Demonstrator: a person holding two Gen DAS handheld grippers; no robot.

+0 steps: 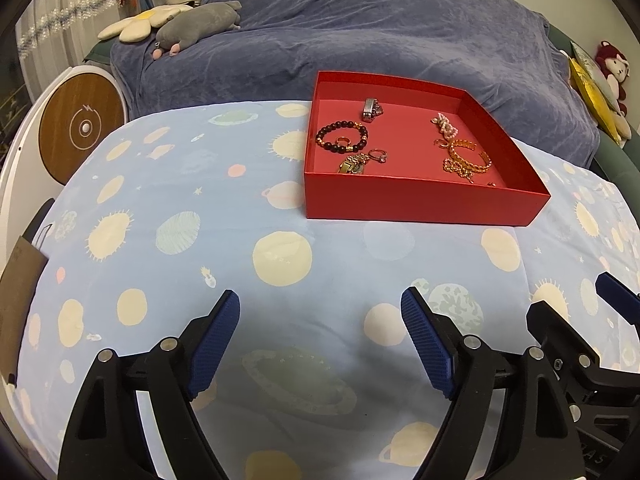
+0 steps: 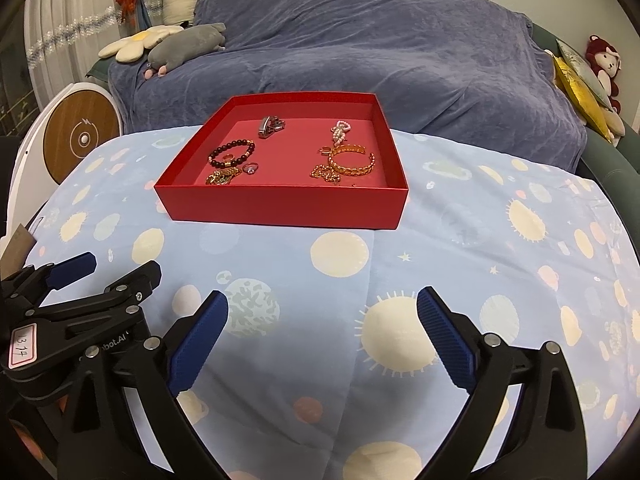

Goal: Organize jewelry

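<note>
A red tray stands on the planet-print cloth and holds several pieces of jewelry. On its left lie a dark bead bracelet, a silver clasp, a stone ring and a gold watch. On its right lie a pink pearl piece, a gold cuff and a gold chain. My left gripper and right gripper are open and empty, side by side, well short of the tray.
A blue-covered sofa with plush toys rises behind the table. A round wooden-faced device stands at the left. A brown paper bag sits by the table's left edge.
</note>
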